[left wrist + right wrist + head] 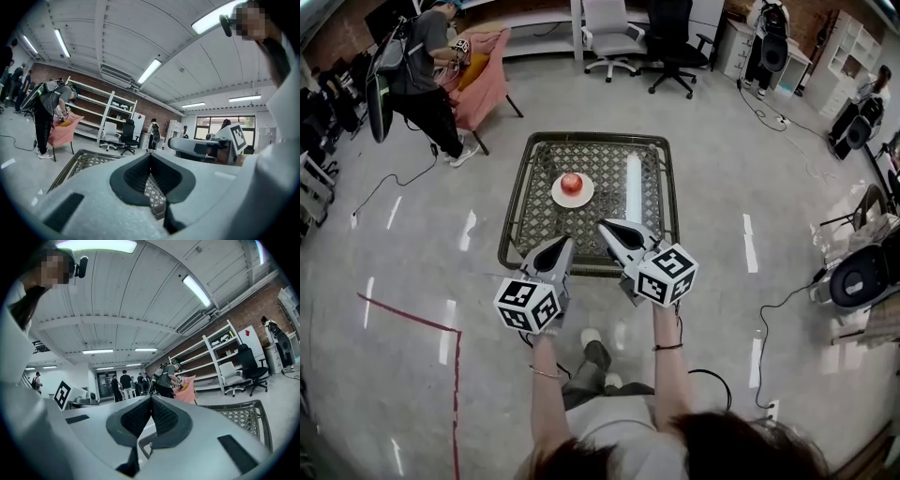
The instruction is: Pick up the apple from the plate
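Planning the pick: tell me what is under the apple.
A white plate, resting on the lattice table. The apple covers the plate's middle, so that part cannot be seen.

Counter (pixel 595 137) near rim: your left claw (pixel 565 242) and right claw (pixel 606 226) cover parts, 6 o'clock.
Shelves (pixel 93 101): contents too small to tell.

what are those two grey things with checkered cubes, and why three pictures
A person holds a gripper in each hand: left gripper and right gripper; the cubes are part of them. One picture is from a camera on the person's head, looking down; the other two are from cameras on each gripper, looking along its jaws. On the lattice table a red apple sits on a white plate. Both grippers' jaws are shut and hold nothing.
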{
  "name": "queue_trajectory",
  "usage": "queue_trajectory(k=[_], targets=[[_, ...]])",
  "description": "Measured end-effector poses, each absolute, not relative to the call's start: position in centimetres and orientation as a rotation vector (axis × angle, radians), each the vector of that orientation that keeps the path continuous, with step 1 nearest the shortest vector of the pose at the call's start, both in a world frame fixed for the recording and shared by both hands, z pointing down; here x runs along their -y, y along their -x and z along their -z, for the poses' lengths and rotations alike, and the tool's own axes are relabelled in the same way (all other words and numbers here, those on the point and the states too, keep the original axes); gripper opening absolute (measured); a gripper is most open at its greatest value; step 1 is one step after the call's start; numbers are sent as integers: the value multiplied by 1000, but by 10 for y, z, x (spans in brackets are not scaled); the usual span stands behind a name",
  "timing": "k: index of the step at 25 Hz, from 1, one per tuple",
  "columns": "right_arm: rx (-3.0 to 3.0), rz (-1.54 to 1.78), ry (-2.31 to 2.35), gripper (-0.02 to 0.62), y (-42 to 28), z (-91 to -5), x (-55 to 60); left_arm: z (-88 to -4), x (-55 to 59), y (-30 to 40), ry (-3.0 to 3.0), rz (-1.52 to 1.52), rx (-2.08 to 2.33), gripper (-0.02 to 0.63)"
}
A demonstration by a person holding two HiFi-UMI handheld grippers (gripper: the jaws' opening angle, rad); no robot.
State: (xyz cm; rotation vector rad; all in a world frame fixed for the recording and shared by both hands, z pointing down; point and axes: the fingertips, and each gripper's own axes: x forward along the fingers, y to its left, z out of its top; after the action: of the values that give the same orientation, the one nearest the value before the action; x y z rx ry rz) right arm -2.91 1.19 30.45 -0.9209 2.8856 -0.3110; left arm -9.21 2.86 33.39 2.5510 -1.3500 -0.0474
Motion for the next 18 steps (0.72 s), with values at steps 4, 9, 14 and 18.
queue_trajectory(k=[4,9,14,18], targets=[[-2885,342,937,9,30,-310,6,-338,-12,92,-2545,42,1334,11],[-2888,343,954,9,37,-307,34,-330,18,97,-2565,34,1314,11],[-2893,356,954,9,42,-314,59,-337,46,103,-2568,41,1304,11],[-2897,364,971,9,46,-322,85,-344,76,103,-2576,30,1277,11]])
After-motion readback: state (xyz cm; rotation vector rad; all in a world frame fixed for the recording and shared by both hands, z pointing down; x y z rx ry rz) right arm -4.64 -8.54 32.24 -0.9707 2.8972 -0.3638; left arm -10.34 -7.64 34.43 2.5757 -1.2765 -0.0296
